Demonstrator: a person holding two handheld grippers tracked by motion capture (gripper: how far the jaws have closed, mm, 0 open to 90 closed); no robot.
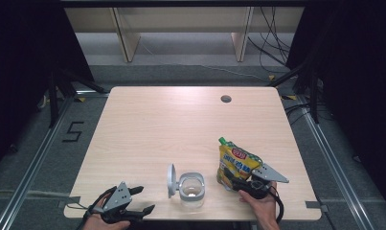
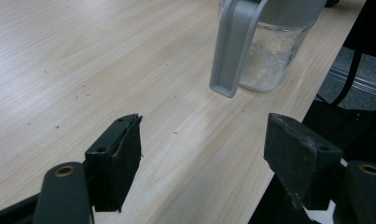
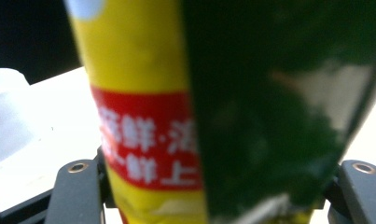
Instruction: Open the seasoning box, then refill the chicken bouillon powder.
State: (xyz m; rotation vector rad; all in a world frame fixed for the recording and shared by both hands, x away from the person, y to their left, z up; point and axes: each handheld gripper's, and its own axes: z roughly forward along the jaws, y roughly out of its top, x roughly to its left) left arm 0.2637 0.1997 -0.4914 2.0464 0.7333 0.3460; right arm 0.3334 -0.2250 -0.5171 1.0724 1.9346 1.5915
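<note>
A yellow and green snack pouch (image 1: 236,165) with a green cap stands tilted near the table's front right. My right gripper (image 1: 233,183) has its jaws around the pouch's lower part. In the right gripper view the pouch (image 3: 143,140) spans the whole gap from one jaw to the other and hides the pads. A clear jar (image 1: 191,191) with its grey lid (image 1: 171,180) flipped open stands at the front middle. My left gripper (image 1: 143,199) rests open at the front left and points toward the jar (image 2: 274,51) with nothing between its jaws.
The wooden table (image 1: 157,124) has a round cable hole (image 1: 225,98) at the back right. The jar stands close to the table's front edge (image 2: 288,121). Crumbs dot the wood near the left gripper (image 2: 204,158).
</note>
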